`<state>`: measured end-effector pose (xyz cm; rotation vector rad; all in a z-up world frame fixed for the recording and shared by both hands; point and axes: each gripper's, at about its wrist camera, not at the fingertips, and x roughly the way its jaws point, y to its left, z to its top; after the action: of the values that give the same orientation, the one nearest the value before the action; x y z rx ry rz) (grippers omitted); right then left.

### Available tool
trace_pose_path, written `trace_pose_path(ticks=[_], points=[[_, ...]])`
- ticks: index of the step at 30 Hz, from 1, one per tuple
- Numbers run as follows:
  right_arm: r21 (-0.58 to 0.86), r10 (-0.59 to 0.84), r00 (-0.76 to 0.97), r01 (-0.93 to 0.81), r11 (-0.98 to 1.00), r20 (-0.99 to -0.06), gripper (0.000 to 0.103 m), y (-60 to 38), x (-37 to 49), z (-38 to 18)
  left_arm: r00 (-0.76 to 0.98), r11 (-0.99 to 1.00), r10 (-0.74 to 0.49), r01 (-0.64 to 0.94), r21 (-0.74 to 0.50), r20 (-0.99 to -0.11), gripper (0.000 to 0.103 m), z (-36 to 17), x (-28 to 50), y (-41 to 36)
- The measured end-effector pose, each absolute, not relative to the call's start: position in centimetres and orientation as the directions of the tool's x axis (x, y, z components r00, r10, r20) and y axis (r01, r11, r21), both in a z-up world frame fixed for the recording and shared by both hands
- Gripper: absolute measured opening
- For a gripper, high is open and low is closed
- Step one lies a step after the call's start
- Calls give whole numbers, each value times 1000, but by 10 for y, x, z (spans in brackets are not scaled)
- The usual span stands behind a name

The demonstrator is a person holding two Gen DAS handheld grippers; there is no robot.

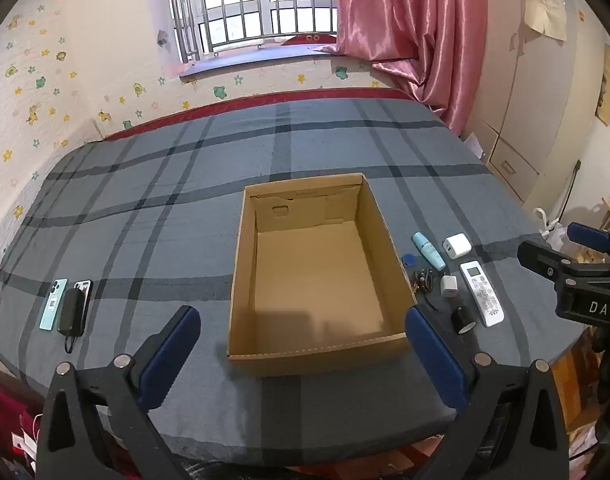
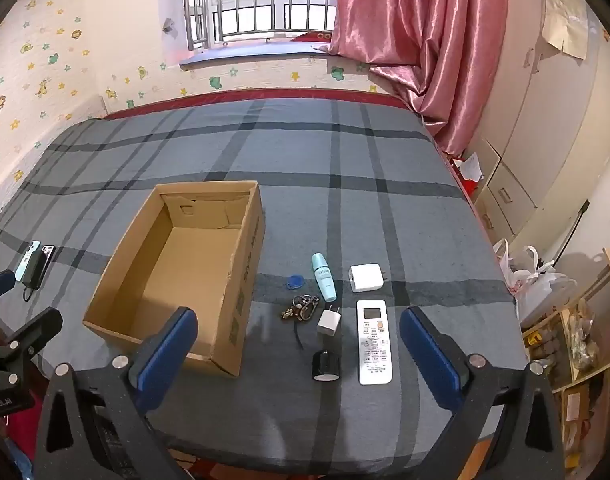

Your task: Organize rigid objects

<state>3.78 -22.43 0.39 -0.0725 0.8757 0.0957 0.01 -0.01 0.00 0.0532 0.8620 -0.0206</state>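
Note:
An empty cardboard box (image 1: 317, 360) (image 2: 105, 322) sits on the grey plaid bed. Right of it lie a white remote (image 1: 482, 294) (image 2: 374, 342), a large white charger (image 1: 457, 245) (image 2: 366, 277), a small white plug (image 1: 449, 286) (image 2: 329, 321), a teal bottle (image 1: 428, 251) (image 2: 324, 276), a black cylinder (image 1: 463, 319) (image 2: 325, 366), keys (image 1: 421, 280) (image 2: 302, 307) and a blue tag (image 1: 407, 259) (image 2: 293, 281). Left of it lie a mint phone (image 1: 53, 304) (image 2: 24, 261), a power bank (image 1: 71, 312) and a dark phone (image 1: 85, 287) (image 2: 47, 255). My left gripper (image 1: 305, 332) hangs open over the box's near end. My right gripper (image 2: 299, 332) hangs open over the small items.
The bed's near edge (image 1: 305, 456) runs just below both grippers. A pink curtain (image 2: 421, 40) and wardrobe (image 2: 537, 128) stand at the right. Bags (image 2: 537, 280) and wooden shelves (image 2: 577, 352) crowd the floor at right. The wall and window lie beyond the bed.

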Motion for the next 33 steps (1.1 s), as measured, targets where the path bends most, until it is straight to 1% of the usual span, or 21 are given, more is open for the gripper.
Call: trace_pose_path(ticks=[15,33], points=[[-15,59,637,-110,994,-769,103,-225,39,0,654,998,9,38,44,-757,103,-6,-1,-3],[-18,61,649,-115,993,-759,103,-226,39,11,660,998,17,34,53,-751,103,2,-1,-2]])
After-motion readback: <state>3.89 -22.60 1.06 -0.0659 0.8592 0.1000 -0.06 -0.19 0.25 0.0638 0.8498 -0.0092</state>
